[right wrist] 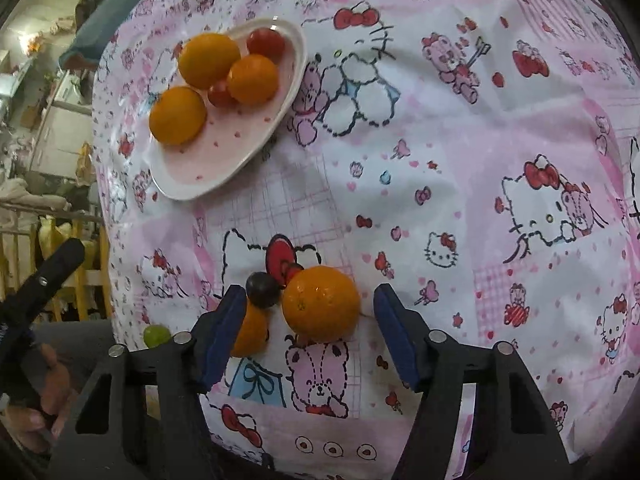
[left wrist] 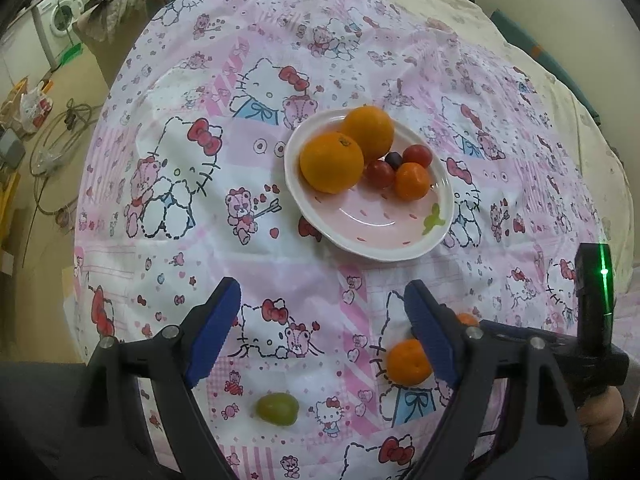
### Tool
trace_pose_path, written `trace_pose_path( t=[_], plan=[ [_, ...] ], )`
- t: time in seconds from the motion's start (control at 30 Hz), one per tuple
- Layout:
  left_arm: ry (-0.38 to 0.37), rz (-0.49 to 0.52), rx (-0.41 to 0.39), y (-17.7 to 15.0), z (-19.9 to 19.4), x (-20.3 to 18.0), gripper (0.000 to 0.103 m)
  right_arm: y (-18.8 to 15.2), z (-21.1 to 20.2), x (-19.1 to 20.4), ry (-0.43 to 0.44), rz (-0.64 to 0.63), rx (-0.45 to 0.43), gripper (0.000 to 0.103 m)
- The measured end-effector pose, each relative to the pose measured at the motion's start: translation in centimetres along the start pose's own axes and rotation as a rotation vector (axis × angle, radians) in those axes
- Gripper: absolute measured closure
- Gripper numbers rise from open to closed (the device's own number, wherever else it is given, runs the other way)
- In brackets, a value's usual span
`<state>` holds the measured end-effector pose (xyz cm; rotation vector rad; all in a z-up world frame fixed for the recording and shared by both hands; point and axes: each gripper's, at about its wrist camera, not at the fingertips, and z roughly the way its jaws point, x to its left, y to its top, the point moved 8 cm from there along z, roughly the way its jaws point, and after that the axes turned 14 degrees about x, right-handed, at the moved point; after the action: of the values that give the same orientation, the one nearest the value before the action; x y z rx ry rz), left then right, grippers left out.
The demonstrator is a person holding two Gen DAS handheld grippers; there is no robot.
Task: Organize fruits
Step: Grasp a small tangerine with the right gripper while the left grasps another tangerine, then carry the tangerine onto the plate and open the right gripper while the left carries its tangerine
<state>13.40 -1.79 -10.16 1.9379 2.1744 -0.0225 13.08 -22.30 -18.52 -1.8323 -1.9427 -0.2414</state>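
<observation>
Right wrist view: right gripper (right wrist: 310, 332) open, straddling loose tangerine (right wrist: 321, 303) on cloth; dark grape (right wrist: 262, 289) touching beside. Left gripper (left wrist: 322, 332) open, empty, green grape (left wrist: 277, 409) below. Plate (right wrist: 224, 168) partly filled; next likely: close, carry to plate

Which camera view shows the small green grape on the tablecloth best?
The left wrist view: the small green grape lies whole and unobstructed between the open fingers. The right wrist view shows it only partly, at the edge beside the finger.
</observation>
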Motion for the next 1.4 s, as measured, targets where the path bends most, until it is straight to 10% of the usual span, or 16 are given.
trace_pose_path(
  t=[0.8, 1.17, 1.4],
  plan=[
    [0.019, 0.045, 0.082, -1.0, 2.4, -1.3, 0.021, -0.3, 0.3, -0.8, -0.055, -0.032, 0.004, 0.059],
    [0.057, 0.337, 0.263, -5.8, 8.3, -8.1, 0.022, 0.4, -4.7, -3.4, 0.041, 0.078, -0.144, 0.059],
    [0.064, 0.383, 0.312, -6.6, 10.2, -9.6, 0.053, 0.6, -5.4, -4.1, 0.068, 0.1, -0.156, 0.059]
  ],
)
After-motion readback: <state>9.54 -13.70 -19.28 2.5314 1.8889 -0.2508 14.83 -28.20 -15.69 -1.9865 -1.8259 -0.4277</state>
